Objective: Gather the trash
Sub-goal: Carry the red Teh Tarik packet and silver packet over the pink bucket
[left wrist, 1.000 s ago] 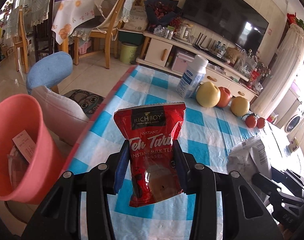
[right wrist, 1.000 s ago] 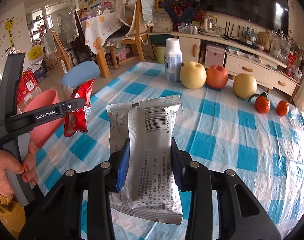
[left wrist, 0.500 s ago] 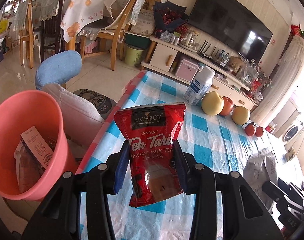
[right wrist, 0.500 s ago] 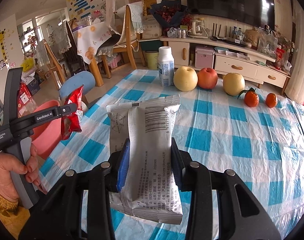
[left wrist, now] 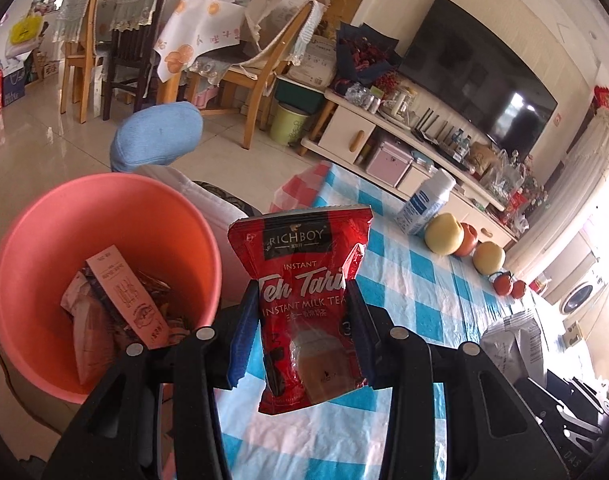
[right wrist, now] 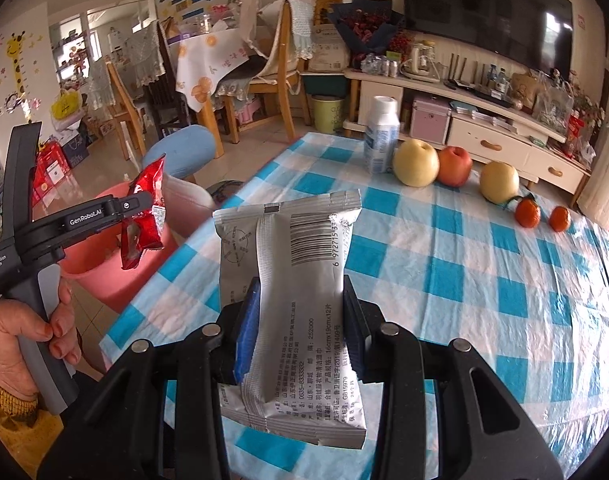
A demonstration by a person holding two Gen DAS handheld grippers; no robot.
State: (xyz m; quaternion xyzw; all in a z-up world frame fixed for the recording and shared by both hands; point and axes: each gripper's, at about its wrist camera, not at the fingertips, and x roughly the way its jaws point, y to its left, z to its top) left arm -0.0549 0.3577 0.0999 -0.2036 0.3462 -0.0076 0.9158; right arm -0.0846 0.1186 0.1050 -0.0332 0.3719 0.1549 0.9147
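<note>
The left gripper [left wrist: 304, 344] is clamped on a red packet [left wrist: 310, 304], held upright past the table's [right wrist: 484, 272] left edge, just beside the bin [left wrist: 36, 248] rim. The bin stands on the floor against that edge, open-topped, with paper trash [left wrist: 122, 300] inside. A hand [right wrist: 22, 336] holds the left gripper's handle. The right gripper [right wrist: 300, 328] is clamped on a silver packet [right wrist: 296, 292], held above the table near its front-left corner. A bottle [right wrist: 380, 144] and fruit [right wrist: 456, 166] line the far edge; the middle of the table is bare.

Black tongs [right wrist: 300, 320] w/ blue pads, silver screws; yellow sleeve [right wrist: 8, 412].
</note>
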